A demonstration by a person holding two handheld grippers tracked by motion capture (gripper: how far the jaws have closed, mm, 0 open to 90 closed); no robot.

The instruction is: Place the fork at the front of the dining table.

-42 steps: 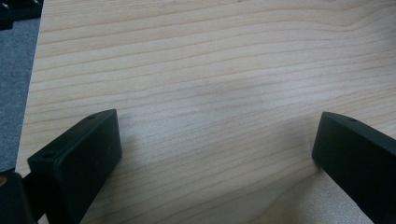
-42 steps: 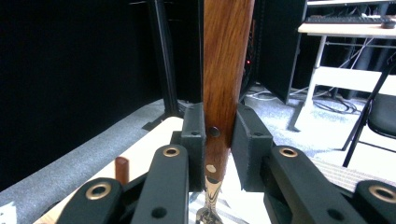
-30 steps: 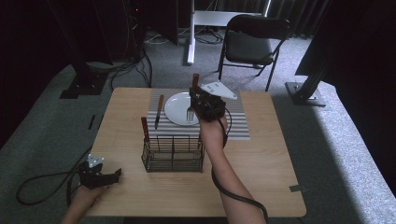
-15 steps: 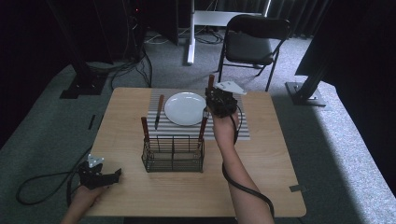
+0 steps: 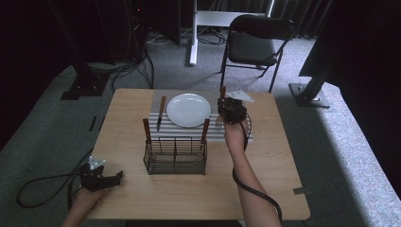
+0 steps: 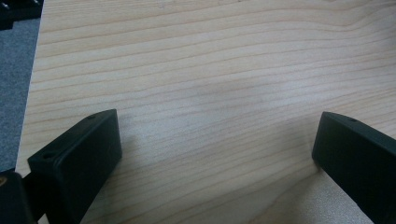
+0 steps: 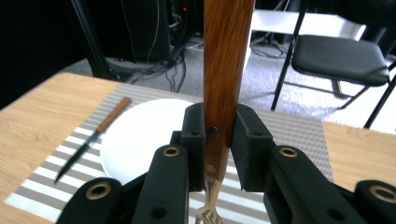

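Two grippers are seen at the wooden table (image 5: 265, 189). Nearest, the left gripper (image 5: 113, 178) is rested at the table's near left corner, its jaws spread wide with nothing between. Farther off, past the wire basket (image 5: 175, 155), a wooden-handled fork (image 7: 223, 84) is clamped by the right gripper (image 5: 226, 116), tines down over the striped placemat (image 5: 236, 135), just right of the white plate (image 5: 188, 109).

High view overlooks table (image 5: 142, 198); both gripper views look close along it

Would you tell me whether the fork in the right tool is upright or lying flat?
Upright: the fork stands handle up, tines down, clamped in the right tool above the placemat.
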